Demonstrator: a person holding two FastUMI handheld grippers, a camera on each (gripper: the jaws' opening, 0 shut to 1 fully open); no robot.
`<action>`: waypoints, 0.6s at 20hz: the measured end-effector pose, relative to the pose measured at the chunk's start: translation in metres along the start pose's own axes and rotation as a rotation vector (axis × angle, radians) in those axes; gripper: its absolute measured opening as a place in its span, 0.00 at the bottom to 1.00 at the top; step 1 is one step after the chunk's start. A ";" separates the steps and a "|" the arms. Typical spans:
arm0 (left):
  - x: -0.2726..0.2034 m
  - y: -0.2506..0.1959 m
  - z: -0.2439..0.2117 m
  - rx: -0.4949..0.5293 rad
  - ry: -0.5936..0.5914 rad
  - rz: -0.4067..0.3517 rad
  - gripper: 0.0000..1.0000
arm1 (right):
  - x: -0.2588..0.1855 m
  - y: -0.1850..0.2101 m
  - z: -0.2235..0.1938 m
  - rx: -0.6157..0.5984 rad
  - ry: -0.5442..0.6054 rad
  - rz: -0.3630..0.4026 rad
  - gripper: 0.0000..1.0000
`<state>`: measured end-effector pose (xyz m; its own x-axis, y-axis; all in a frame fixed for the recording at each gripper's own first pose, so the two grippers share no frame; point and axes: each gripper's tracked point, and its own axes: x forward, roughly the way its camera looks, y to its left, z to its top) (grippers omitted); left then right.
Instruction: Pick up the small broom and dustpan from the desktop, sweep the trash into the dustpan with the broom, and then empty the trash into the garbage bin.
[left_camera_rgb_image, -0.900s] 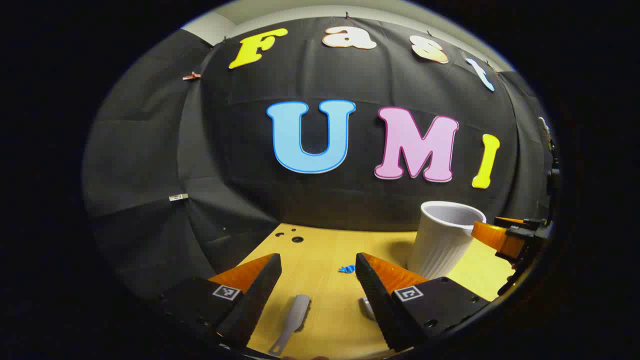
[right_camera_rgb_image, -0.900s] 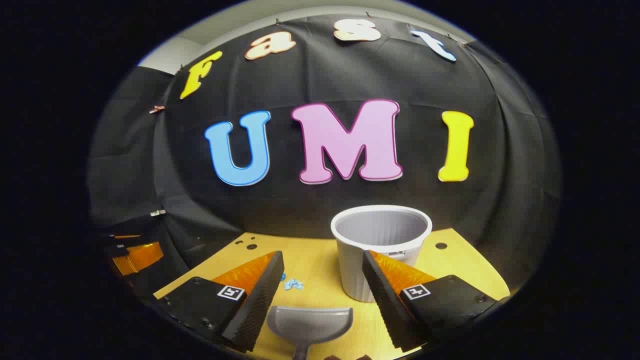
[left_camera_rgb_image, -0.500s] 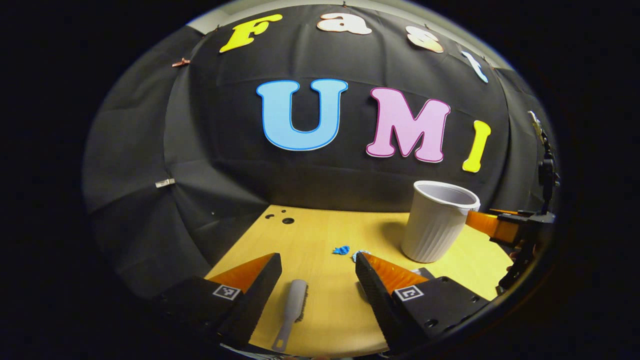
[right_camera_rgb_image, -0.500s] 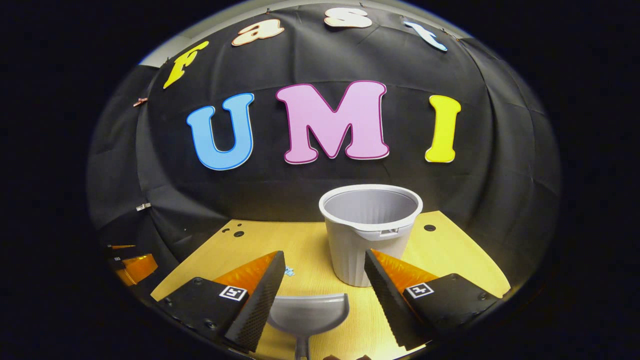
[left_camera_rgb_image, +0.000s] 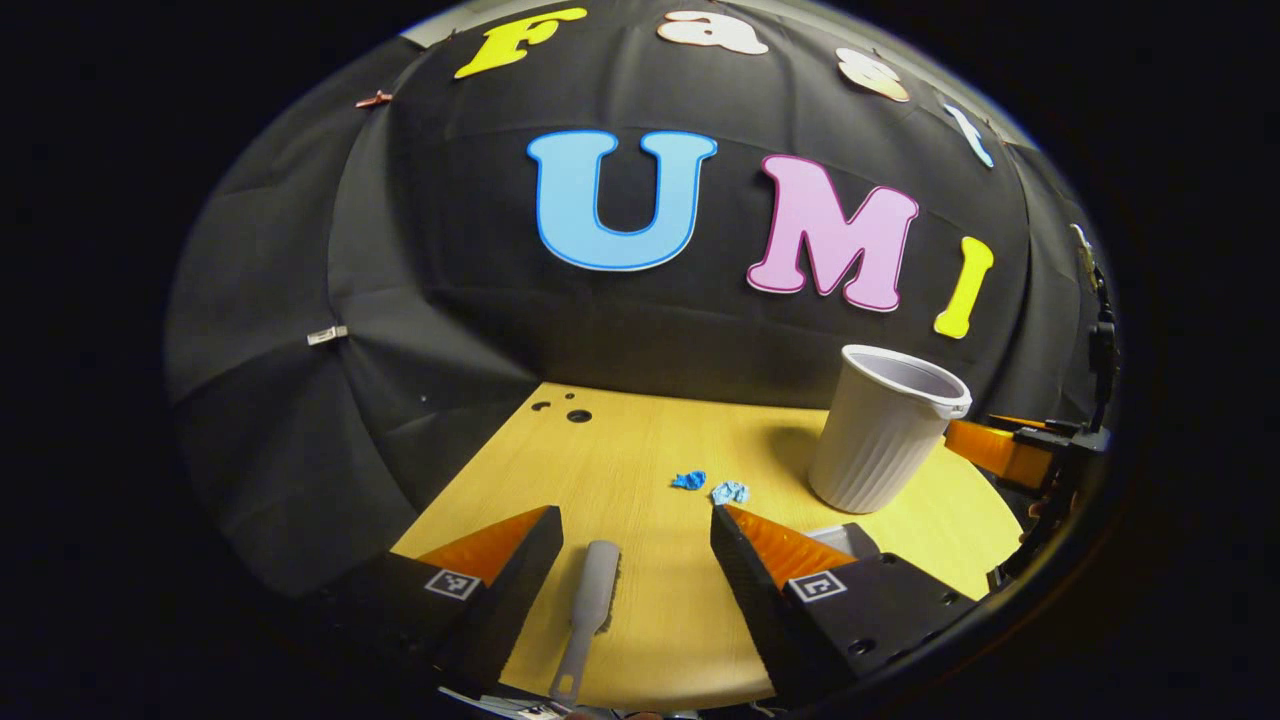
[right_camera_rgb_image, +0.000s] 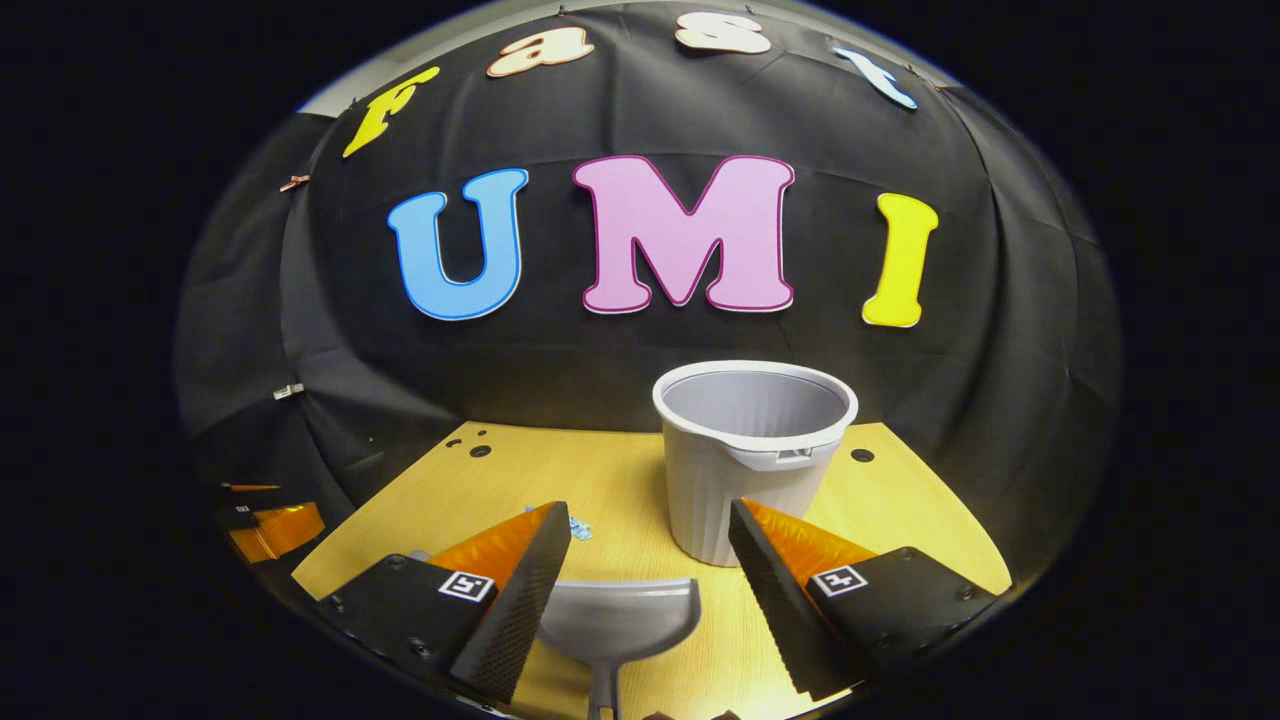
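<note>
Small broom (left_camera_rgb_image: 590, 605) lies flat on the desktop (left_camera_rgb_image: 640, 450), handle toward the near edge, between the spread fingers of the left gripper (left_camera_rgb_image: 632, 520); neither finger touches it. Dustpan (right_camera_rgb_image: 617, 622) flat on the desk, mouth facing far, handle near, between the wide-open fingers of the right gripper (right_camera_rgb_image: 650, 512), nothing gripped. Two blue trash scraps (left_camera_rgb_image: 710, 487) sit mid-desk, beyond the broom, left of the garbage bin (right_camera_rgb_image: 752, 455). Bin stands upright toward the far right of the desk, just beyond the dustpan. Right gripper also shows past the bin in the left gripper view.
</note>
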<state>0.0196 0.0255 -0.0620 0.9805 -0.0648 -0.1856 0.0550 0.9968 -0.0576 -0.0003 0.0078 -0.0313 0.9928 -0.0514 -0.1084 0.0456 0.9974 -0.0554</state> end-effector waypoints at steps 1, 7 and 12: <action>0.004 0.003 -0.011 -0.001 0.036 0.007 0.95 | 0.000 0.000 -0.002 -0.002 0.009 0.000 0.99; 0.025 0.031 -0.081 -0.055 0.261 0.034 0.96 | 0.001 -0.011 -0.025 -0.041 0.079 -0.045 0.99; 0.031 0.044 -0.143 -0.038 0.494 0.012 0.96 | -0.007 -0.003 -0.039 -0.055 0.141 -0.024 0.99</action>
<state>0.0251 0.0604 -0.2104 0.7735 -0.0767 -0.6291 0.0281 0.9958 -0.0869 -0.0121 0.0033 -0.0688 0.9659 -0.0858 -0.2444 0.0593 0.9917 -0.1140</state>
